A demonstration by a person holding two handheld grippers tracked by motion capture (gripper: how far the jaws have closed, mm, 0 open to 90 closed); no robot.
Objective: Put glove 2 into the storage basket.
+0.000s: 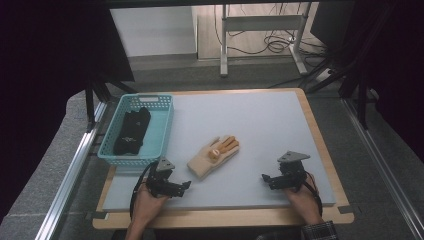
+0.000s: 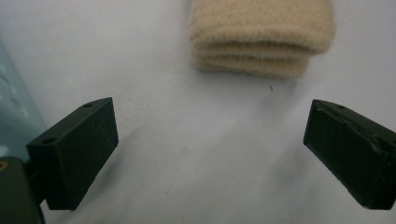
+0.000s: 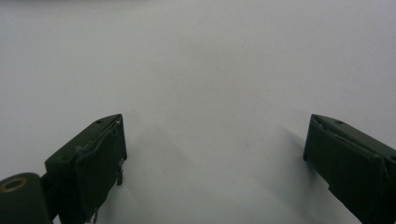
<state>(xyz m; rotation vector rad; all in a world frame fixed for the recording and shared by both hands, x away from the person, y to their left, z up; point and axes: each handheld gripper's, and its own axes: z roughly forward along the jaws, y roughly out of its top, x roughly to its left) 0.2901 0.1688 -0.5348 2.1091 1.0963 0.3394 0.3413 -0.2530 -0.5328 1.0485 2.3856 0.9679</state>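
Observation:
A beige knit glove with orange fingertips [image 1: 215, 155] lies flat near the middle of the grey mat, its cuff toward me. In the left gripper view the glove's folded cuff [image 2: 261, 37] lies just ahead of the jaws. My left gripper [image 1: 181, 187] rests low on the mat in front of the cuff, open and holding nothing [image 2: 210, 154]. My right gripper [image 1: 266, 180] sits near the mat's front right, open over bare mat [image 3: 215, 158]. A black glove [image 1: 131, 131] lies inside the teal basket [image 1: 162, 131] at the left.
The grey mat [image 1: 250, 120] covers a wooden table [image 1: 320, 145] with a narrow wood rim. A metal rail [image 1: 70, 175] runs along the left side. Beyond the table stand a white frame's legs [image 1: 223, 55] and loose cables on the floor.

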